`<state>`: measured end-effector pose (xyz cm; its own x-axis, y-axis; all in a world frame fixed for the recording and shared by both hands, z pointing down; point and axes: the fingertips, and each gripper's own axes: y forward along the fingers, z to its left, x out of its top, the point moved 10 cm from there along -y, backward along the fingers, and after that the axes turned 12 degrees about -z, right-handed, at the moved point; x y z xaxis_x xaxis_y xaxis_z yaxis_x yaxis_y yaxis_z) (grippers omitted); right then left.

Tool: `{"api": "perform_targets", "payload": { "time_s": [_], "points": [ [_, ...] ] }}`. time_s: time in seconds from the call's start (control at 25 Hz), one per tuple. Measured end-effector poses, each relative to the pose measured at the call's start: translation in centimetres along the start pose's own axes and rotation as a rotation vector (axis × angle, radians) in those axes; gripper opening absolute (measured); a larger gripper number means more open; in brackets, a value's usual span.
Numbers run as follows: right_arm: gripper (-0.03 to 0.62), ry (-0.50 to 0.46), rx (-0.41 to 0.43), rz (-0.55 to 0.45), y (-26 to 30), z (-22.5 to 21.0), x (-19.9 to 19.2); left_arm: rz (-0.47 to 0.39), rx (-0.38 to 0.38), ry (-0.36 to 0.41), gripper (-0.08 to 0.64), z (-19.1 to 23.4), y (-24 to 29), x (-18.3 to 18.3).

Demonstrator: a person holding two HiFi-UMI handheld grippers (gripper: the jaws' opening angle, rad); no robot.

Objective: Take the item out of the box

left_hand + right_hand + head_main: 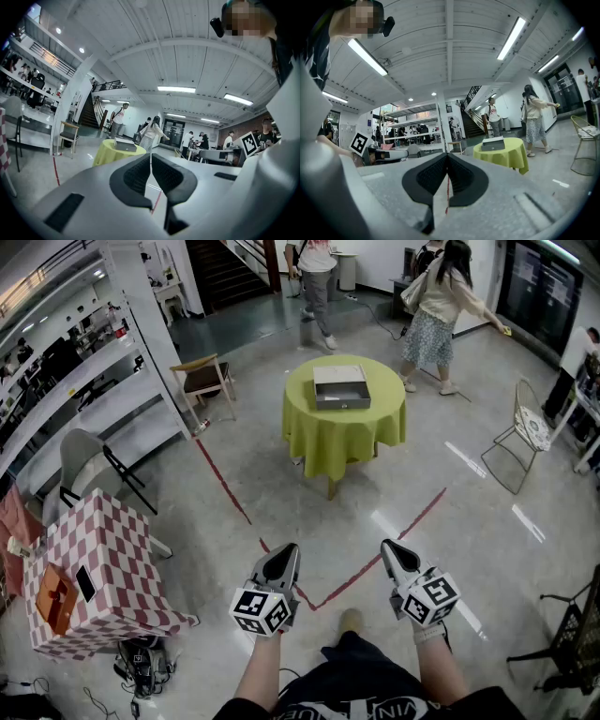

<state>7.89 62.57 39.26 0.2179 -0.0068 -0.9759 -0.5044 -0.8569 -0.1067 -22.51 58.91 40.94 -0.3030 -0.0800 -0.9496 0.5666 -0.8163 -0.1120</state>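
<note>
A grey open box [340,387] rests on a round table with a yellow-green cloth [343,432], far ahead of me across the floor. Its inside looks flat and pale; no item shows from here. The same box [124,144] appears small in the left gripper view, and the box [492,143] also shows on the table in the right gripper view. My left gripper [289,550] and right gripper [388,547] are both held low near my body, well short of the table. Both are shut with nothing between the jaws.
A checkered-cloth table [98,568] with an orange object and a phone stands at my left. A wooden chair [205,379] and a grey chair [89,460] sit further left, a wire chair [525,432] at the right. Two people [437,306] stand beyond the round table. Red tape lines [370,563] cross the floor.
</note>
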Motion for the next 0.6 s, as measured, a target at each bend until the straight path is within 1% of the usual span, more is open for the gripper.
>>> {"api": "perform_targets", "payload": {
  "time_s": [0.16, 0.4, 0.6],
  "points": [
    [0.006, 0.015, 0.012, 0.02, 3.2, -2.4, 0.2, -0.005, 0.025, -0.003, 0.017, 1.6, 3.6, 0.2],
    [0.006, 0.014, 0.024, 0.036, 6.5, -6.8, 0.5, 0.002, 0.031, 0.006, 0.017, 2.8, 8.8, -0.1],
    [0.006, -0.007, 0.044, 0.039, 9.1, -10.1, 0.7, -0.012, 0.042, 0.015, 0.017, 3.8, 12.7, -0.6]
  ]
}}
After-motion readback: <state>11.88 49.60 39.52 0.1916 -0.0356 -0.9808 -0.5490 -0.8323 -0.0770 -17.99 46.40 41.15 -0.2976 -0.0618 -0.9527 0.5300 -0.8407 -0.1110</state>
